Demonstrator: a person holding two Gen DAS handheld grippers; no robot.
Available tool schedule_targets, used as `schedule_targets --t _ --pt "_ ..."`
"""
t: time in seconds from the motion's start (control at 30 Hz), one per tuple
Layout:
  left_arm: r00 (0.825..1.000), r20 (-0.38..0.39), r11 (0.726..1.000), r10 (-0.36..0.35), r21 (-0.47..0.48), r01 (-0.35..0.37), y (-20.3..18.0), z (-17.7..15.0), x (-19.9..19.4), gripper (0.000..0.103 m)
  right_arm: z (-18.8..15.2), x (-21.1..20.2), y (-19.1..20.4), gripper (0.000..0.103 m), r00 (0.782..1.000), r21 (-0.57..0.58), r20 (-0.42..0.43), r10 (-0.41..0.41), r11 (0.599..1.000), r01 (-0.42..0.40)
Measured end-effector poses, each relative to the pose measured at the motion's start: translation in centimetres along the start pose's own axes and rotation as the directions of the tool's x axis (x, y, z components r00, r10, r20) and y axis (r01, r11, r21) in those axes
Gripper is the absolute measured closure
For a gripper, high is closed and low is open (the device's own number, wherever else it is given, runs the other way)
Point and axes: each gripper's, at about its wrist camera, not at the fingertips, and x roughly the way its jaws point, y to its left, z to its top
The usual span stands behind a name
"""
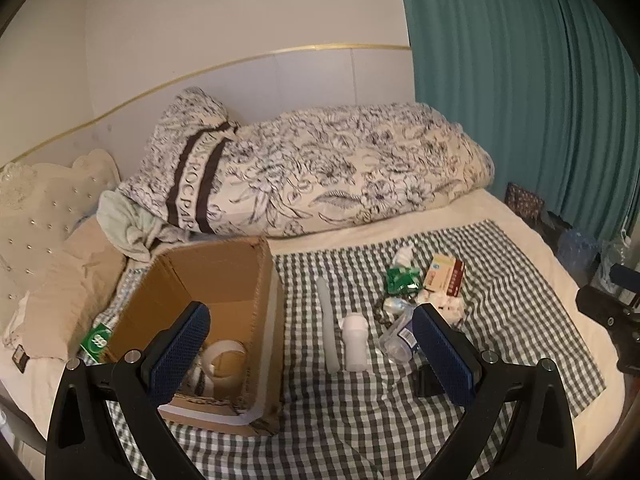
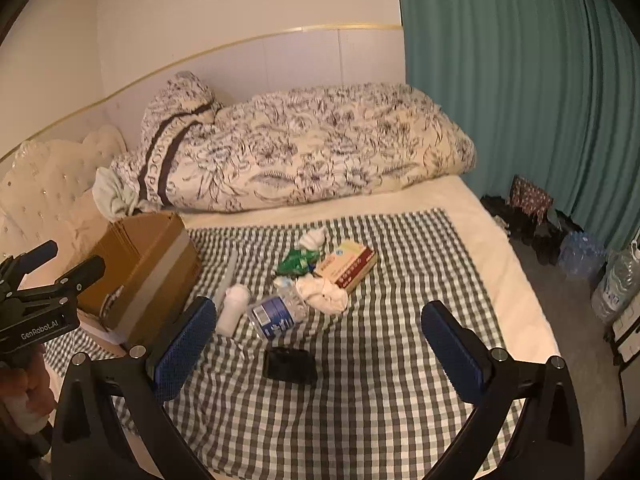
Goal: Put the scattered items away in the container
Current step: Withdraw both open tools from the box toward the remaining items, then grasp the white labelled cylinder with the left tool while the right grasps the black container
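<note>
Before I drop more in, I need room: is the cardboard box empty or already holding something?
Already holding something: the cardboard box, open-topped, shows a white tape roll on its floor in the left wrist view.

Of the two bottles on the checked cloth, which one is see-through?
The crushed bottle with the blue label, lying beside the black phone's far side. The other, the white bottle nearer the box, is opaque.

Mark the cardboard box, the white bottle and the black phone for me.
cardboard box (image 1: 264, 304): left wrist view, on its right wall.
white bottle (image 1: 355, 340): left wrist view, mid-body.
black phone (image 2: 290, 364): right wrist view, centre of its face.
</note>
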Motion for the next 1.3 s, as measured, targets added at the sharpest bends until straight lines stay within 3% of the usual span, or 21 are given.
schedule_targets --t 0.37,0.7,0.9,1.17,1.3 --pt "0.995 -0.035 0.993 -0.098 0.064 0.100 -2.3 -2.9 4.6 0.000 -2.8 5.6 -0.1 0.000 0.992 0.009 -0.122 0.017 1.000 -0.016" --pt "0.974 -0.080 0.976 -0.212 0.025 0.215 -3.1 -4.6 9.5 0.000 -5.4 11.2 -0.1 0.000 0.971 0.022 -0.235 0.040 0.999 -0.036" --pt "0.967 -0.115 0.974 -0.228 -0.049 0.223 -2.6 -5.2 13.3 0.001 -7.0 13.9 -0.4 0.000 0.956 0.040 -0.287 0.055 0.998 -0.045" --pt "0.959 -0.210 0.981 -0.193 -0.064 0.183 -3.0 -5.8 19.1 0.026 -8.5 16.9 0.0 0.000 0.946 0.054 -0.311 0.095 0.995 -0.083" --pt "0.955 -0.224 0.980 -0.195 -0.073 0.183 -3.2 -6.0 21.1 0.027 -9.1 18.3 0.4 0.000 0.938 0.049 -0.330 0.107 0.994 -0.096"
